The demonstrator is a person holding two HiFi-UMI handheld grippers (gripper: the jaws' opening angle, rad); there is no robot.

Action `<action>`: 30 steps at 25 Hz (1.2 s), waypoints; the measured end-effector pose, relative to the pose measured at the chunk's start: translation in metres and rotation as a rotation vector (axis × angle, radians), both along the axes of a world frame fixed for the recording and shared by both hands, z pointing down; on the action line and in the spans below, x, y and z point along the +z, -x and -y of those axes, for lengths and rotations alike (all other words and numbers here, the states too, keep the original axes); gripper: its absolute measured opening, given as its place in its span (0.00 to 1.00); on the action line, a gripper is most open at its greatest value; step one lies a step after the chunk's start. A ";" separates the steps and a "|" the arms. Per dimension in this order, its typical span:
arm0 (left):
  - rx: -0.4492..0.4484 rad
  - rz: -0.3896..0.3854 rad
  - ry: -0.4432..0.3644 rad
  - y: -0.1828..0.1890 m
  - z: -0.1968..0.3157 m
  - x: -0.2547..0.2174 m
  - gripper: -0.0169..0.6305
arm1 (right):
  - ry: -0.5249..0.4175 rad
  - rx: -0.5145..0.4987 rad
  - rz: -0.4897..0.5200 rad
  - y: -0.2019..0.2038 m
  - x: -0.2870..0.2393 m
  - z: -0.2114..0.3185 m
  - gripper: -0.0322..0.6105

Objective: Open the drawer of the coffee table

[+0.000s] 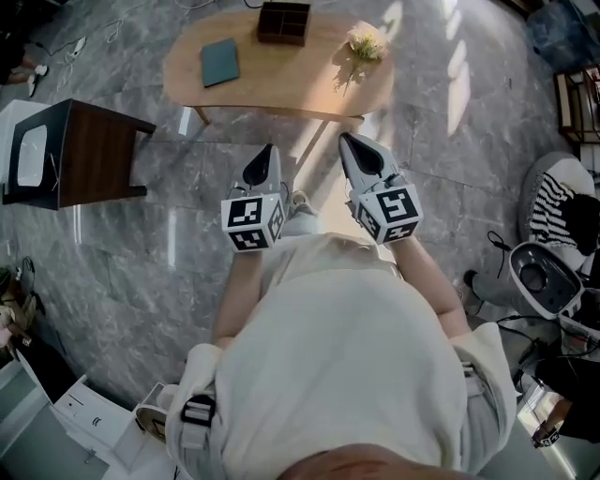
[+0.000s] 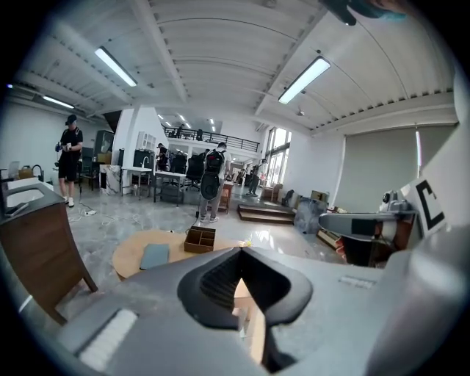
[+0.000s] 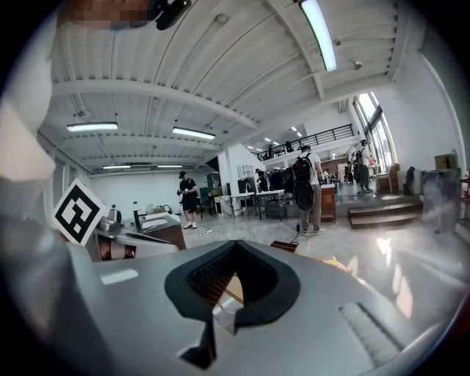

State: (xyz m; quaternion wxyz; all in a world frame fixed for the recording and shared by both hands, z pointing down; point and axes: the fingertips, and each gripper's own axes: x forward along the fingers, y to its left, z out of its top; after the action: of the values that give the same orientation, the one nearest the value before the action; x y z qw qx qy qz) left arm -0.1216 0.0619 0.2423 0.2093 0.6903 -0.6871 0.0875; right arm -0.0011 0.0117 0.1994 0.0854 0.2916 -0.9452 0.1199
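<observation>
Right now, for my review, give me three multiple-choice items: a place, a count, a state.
1. Where is the divided wooden box? A. floor B. coffee table C. chair
2. How many things rest on that table? A. one B. three C. five
3. The left gripper and right gripper are: A. both shut, empty B. both open C. holding books
Key: B, it sits at the tabletop's far edge; B, box, teal book, flowers; A, each gripper view shows jaws together, nothing between.
</observation>
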 end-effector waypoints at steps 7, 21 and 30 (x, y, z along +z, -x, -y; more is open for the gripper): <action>0.073 -0.023 0.039 0.043 0.038 0.019 0.02 | 0.036 0.081 -0.022 0.038 0.020 0.034 0.05; 0.125 -0.099 0.178 0.082 0.072 0.103 0.02 | 0.160 0.215 -0.130 0.031 0.098 0.067 0.05; 0.056 -0.164 0.287 0.110 0.104 0.199 0.02 | 0.271 0.228 -0.232 0.019 0.194 0.100 0.05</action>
State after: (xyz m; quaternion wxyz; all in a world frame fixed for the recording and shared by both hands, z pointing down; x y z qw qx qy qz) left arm -0.2319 -0.0421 0.4413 0.3584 0.6770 -0.6287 0.1340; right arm -0.0200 -0.0881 0.3939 0.2177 0.3941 -0.8653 0.2202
